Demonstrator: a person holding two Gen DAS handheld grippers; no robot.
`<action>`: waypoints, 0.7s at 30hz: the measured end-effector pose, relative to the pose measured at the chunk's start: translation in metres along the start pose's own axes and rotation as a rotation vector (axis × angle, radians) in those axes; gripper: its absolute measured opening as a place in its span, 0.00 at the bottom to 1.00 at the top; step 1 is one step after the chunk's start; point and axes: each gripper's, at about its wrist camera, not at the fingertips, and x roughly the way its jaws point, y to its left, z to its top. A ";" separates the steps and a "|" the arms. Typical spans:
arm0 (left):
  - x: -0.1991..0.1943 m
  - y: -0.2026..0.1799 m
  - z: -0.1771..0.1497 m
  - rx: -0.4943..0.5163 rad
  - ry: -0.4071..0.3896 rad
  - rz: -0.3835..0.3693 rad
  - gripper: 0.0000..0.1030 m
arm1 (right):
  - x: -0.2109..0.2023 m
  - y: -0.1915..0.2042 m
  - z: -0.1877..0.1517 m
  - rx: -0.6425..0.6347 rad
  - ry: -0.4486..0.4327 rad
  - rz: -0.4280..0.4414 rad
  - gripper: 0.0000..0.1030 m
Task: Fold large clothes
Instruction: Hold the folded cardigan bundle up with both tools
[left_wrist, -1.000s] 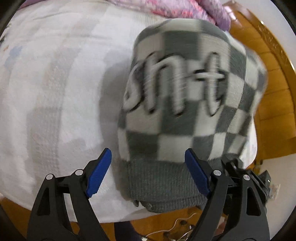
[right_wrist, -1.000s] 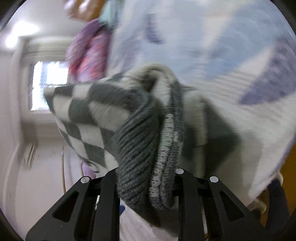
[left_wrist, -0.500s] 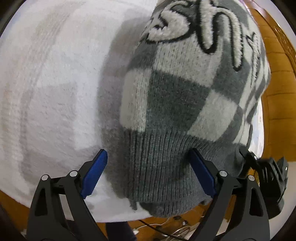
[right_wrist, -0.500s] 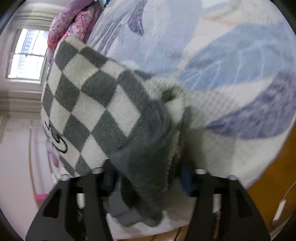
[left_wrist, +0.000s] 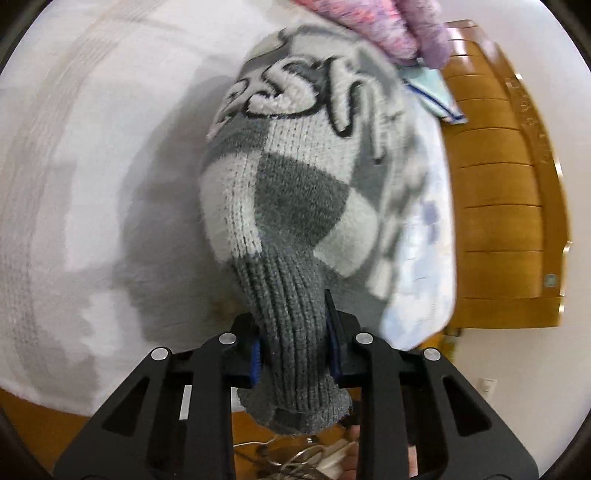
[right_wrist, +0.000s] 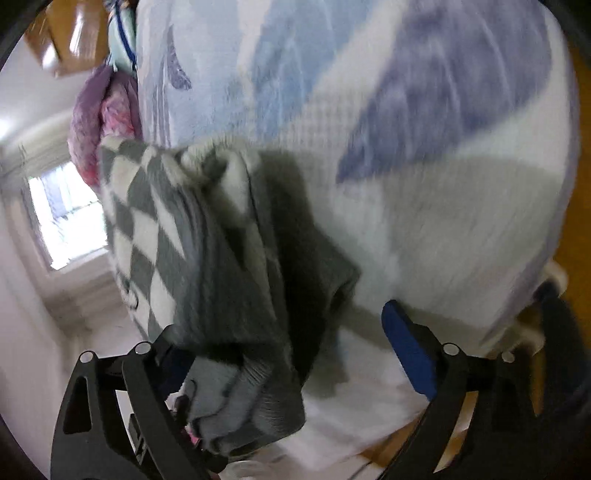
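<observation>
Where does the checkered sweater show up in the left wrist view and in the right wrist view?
Left wrist view: the checkered sweater fills the centre; its grey ribbed hem is clamped in the left gripper.
Right wrist view: the sweater sits left of centre, its hem draped over the left finger of the open right gripper.
Shared landmark: the pink and purple blanket beyond the sweater.
</observation>
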 end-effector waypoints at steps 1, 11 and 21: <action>-0.003 -0.006 0.004 0.002 -0.002 -0.016 0.25 | 0.003 -0.002 -0.001 0.021 0.009 0.034 0.89; -0.001 -0.027 0.014 0.012 0.005 -0.018 0.25 | 0.047 0.017 0.032 0.064 -0.009 0.177 0.87; -0.022 -0.080 0.034 0.133 -0.066 0.105 0.25 | 0.015 0.179 0.012 -0.505 0.014 -0.033 0.32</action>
